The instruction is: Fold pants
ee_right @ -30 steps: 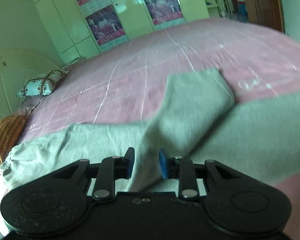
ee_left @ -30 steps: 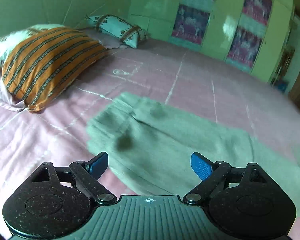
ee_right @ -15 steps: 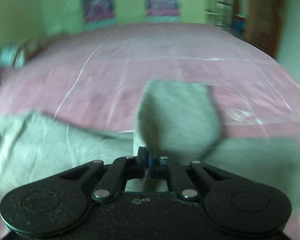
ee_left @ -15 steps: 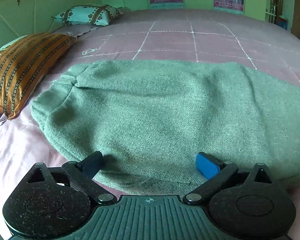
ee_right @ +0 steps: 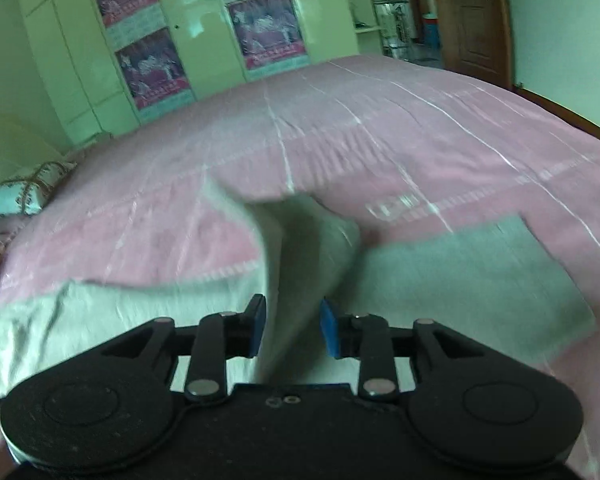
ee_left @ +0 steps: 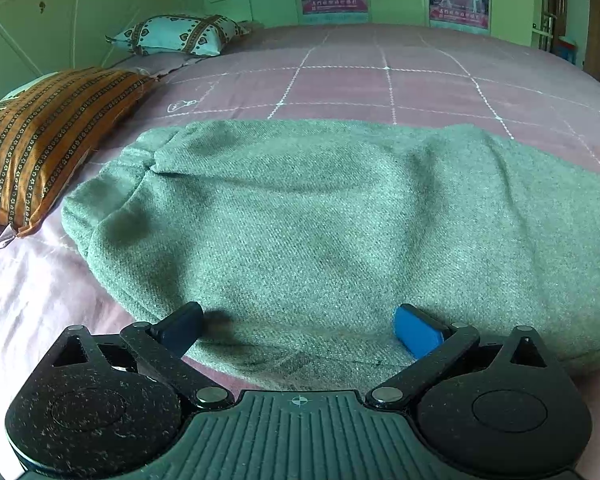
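Observation:
Grey-green pants (ee_left: 320,220) lie flat on the pink bedspread (ee_left: 380,80), waistband toward the pillows. My left gripper (ee_left: 300,328) stands wide open low over the near edge of the waist end, its blue pads apart on the cloth and gripping nothing. In the right wrist view, blurred by motion, the pants (ee_right: 440,280) stretch across the bed, with a raised fold of one leg (ee_right: 300,248) standing up between the jaws of my right gripper (ee_right: 292,328). Those jaws are opening; the pads do not visibly pinch the fold.
An orange striped pillow (ee_left: 48,136) and a white patterned pillow (ee_left: 176,34) lie at the left of the bed. Pale green wardrobe doors with posters (ee_right: 156,60) stand behind it. A brown door (ee_right: 472,20) is at the far right.
My left gripper dropped close to the waist end and spread wider. My right gripper, shut on the leg fold half a second ago, has parted its jaws and shifted across the bed.

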Action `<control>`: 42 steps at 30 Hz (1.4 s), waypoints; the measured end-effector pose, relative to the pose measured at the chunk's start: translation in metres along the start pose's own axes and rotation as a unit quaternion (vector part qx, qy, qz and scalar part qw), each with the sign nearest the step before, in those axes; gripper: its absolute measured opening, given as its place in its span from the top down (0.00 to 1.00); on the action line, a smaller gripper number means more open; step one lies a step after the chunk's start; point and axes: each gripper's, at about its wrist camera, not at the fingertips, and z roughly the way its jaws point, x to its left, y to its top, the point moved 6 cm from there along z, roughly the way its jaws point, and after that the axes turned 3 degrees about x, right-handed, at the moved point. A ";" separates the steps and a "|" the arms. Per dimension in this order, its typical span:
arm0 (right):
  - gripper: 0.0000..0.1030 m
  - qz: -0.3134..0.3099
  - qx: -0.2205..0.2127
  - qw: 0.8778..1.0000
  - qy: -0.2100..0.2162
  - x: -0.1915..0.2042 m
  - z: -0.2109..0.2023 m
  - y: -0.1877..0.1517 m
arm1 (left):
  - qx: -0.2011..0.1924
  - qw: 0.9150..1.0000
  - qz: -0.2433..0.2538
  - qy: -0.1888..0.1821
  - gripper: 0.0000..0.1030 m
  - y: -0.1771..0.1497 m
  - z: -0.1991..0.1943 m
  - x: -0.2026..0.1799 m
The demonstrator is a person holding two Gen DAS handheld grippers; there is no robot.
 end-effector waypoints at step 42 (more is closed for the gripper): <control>0.68 -0.367 -0.015 0.919 -0.142 0.015 0.006 -0.023 | 0.004 1.000 -0.011 -0.003 0.00 -0.001 0.004 -0.001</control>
